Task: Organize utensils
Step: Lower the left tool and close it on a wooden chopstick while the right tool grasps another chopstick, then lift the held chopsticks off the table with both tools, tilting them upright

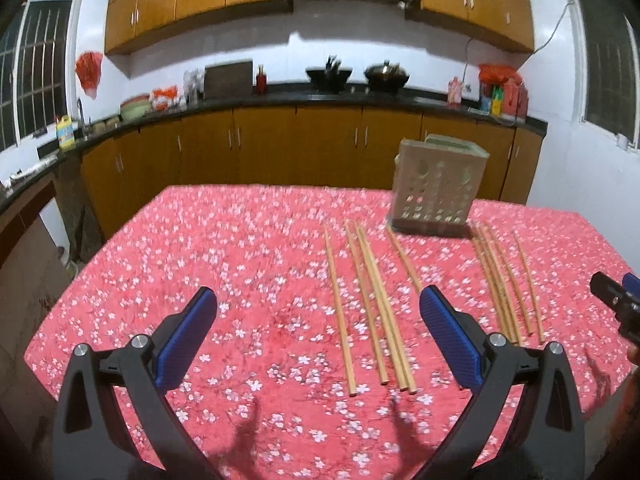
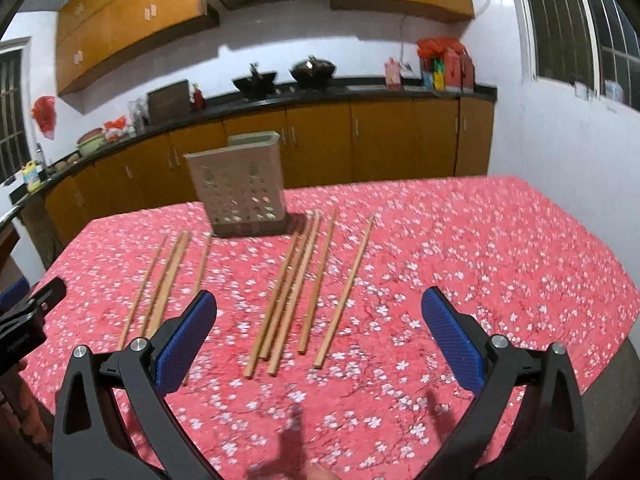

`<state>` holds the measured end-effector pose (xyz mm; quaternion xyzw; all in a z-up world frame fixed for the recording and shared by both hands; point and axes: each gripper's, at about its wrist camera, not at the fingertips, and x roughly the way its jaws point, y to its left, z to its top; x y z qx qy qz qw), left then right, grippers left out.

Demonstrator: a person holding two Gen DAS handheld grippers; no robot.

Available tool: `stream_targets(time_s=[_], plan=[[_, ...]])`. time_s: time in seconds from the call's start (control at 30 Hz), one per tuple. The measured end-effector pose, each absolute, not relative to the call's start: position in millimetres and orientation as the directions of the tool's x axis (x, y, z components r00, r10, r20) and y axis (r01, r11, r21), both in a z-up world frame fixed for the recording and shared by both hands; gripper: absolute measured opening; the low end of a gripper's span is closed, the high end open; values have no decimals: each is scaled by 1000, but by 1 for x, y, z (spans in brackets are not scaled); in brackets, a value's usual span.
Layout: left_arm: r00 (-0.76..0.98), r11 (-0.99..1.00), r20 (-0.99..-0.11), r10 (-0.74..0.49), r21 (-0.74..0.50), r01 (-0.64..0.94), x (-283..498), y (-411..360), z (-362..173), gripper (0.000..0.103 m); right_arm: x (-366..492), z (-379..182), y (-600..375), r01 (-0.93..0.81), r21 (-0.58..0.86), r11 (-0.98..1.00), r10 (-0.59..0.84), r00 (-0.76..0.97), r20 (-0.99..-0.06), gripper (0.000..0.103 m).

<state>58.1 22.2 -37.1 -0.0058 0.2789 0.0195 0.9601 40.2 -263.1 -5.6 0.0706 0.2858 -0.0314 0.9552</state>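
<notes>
While both grippers hang open and empty, chopsticks (image 2: 294, 284) lie loose.
They sit before the holder (image 2: 240, 188) on the table (image 2: 500, 248).

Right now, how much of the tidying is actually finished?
Nothing looks done yet. All the chopsticks lie flat on the red flowered tablecloth, in two loose groups before the perforated holder. Nothing is in hand: the left gripper and right gripper are both open and hold nothing. Every stick remains to be gathered.

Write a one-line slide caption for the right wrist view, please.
Open right gripper hovers above wooden chopsticks lying before a perforated holder on the floral tablecloth.
</notes>
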Motion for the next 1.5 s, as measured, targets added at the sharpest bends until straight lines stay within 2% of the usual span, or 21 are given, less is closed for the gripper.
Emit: stream_targets(time_s=[0.07, 0.13, 0.2, 0.27, 0.33, 0.53, 0.6, 0.77, 0.83, 0.93, 1.07, 1.37, 1.5], plan=[[820, 999, -572, 26, -16, -43, 70, 29, -43, 99, 58, -16, -271, 136, 130, 982, -30, 797, -603, 96], [797, 998, -604, 19, -31, -47, 82, 35, -49, 99, 76, -27, -282, 159, 154, 975, -20, 755, -656, 77], [770, 998, -637, 10, -45, -50, 95, 40, -57, 98, 92, -41, -290, 173, 192, 966, 12, 711, -703, 65], [746, 997, -666, 0, -53, -47, 106, 41, -64, 87, 106, -53, -294, 188, 214, 958, 33, 673, -739, 54], [706, 998, -708, -11, -54, -39, 117, 43, -73, 70, 114, -61, -295, 198, 212, 957, 35, 648, -761, 44], [631, 997, -773, -61, -74, 5, 139, 35, -95, 40, 127, -78, -285, 193, 154, 969, 7, 604, -797, 29], [616, 997, -784, -75, -75, 26, 141, 30, -100, 33, 127, -81, -283, 194, 141, 971, -6, 608, -794, 25], [589, 997, -804, -81, -67, 45, 146, 24, -109, 24, 128, -82, -284, 191, 105, 976, -33, 609, -793, 17], [587, 997, -806, -79, -60, 52, 147, 22, -111, 19, 129, -82, -287, 194, 101, 976, -39, 609, -792, 9], [588, 998, -807, -63, -36, 58, 150, 21, -113, 9, 136, -84, -293, 191, 116, 975, -26, 612, -790, 7], [591, 998, -805, -48, -19, 54, 166, 27, -114, 8, 146, -85, -300, 199, 117, 973, -29, 610, -792, 7], [611, 999, -791, -35, -14, 39, 200, 44, -112, 10, 160, -87, -322, 217, 147, 965, -21, 622, -783, 7], [615, 999, -787, -45, -20, 46, 191, 45, -109, 16, 154, -88, -321, 211, 153, 965, -12, 622, -783, 8]])
